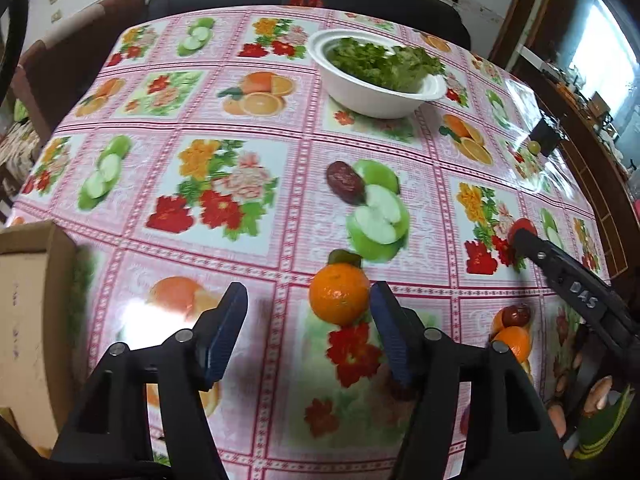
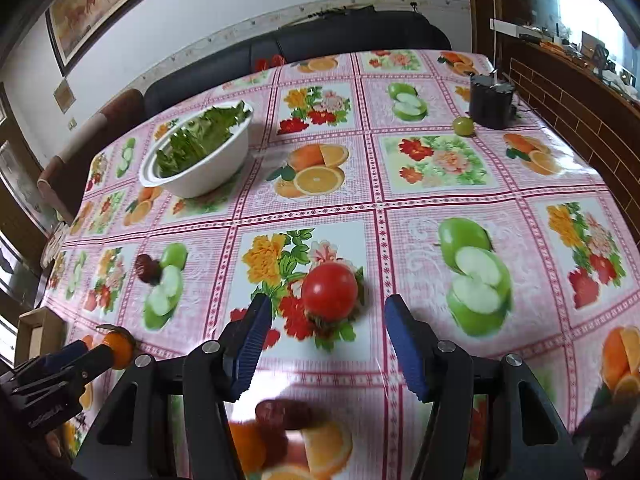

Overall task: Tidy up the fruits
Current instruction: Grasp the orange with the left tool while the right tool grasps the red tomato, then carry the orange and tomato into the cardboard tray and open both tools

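Observation:
A mandarin orange [image 1: 340, 294] lies on the fruit-print tablecloth [image 1: 240, 240] between the fingers of my left gripper [image 1: 308, 292], close to the right pad; the jaws stand wide and do not press on it. A red tomato [image 2: 329, 296] sits just beyond the tips of my right gripper [image 2: 328, 306], which is open around it without touching. A dark red date [image 1: 345, 181] lies farther out on the cloth. A second date [image 1: 517, 315] lies to the right, blurred under the right gripper [image 2: 284, 414]. A small green fruit [image 2: 463, 125] rests far back.
A white bowl [image 1: 360, 100] of leafy greens stands at the back of the table. A cardboard box [image 1: 28, 320] sits at the left edge. A black container [image 2: 491, 100] stands beside the green fruit. A dark sofa and chairs ring the table.

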Motion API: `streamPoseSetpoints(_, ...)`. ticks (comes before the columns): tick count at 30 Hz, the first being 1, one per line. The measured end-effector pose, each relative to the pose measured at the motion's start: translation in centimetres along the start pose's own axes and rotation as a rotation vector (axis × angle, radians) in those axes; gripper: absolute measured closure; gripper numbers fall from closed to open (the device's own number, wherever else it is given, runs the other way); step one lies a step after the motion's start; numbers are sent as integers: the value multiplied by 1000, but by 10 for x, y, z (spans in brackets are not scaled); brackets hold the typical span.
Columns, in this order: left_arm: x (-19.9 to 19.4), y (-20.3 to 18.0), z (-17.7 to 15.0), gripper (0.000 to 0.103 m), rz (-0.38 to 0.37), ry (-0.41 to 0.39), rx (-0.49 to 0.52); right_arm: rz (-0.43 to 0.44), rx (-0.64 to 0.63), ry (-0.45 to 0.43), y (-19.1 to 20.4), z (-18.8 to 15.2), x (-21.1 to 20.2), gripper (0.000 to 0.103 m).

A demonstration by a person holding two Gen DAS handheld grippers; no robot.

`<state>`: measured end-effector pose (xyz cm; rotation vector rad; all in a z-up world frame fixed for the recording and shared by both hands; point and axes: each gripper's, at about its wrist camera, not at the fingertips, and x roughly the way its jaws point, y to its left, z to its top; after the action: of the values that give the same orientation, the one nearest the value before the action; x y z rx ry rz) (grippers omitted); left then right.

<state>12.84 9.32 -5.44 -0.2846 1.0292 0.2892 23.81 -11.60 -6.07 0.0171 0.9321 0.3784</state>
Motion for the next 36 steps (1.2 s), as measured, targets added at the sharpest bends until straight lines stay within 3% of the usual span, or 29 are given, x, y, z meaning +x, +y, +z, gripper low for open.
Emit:
streamPoseSetpoints(4, 18, 0, -1, 39, -25, 39, -11, 1, 1, 19, -1, 0, 13, 50)
streamPoseSetpoints(5, 17, -2, -2, 41, -9, 17, -1, 4, -1, 25, -2, -1, 15, 63)
streamPoseSetpoints(6, 18, -3, -2, 41, -19, 26, 2, 6, -1, 27, -3, -1, 17, 69)
streamPoseSetpoints(8, 17, -5, -2, 67, -58, 25, 6, 18, 7, 21, -5, -2, 14, 69)
streamPoseSetpoints(9, 16, -6, -2, 72, -87, 34, 5, 26, 11, 18, -6, -3, 12, 70)
streamPoseSetpoints(12, 11, -8, -5, 72, -38, 21, 17, 36, 2, -7, -5, -5, 2, 70)
streamPoseSetpoints(21, -31, 11, -29, 72, -89, -16, 7, 135, 19, -77, 5, -34, -60, 70)
streamPoseSetpoints(27, -69, 27, -48, 72, -14, -92, -11, 229, 16, -115, 28, -60, -102, 70)
streamPoseSetpoints(36, -108, 67, -75, 72, 62, -157, -78, 324, -24, -84, 75, -100, -124, 71)
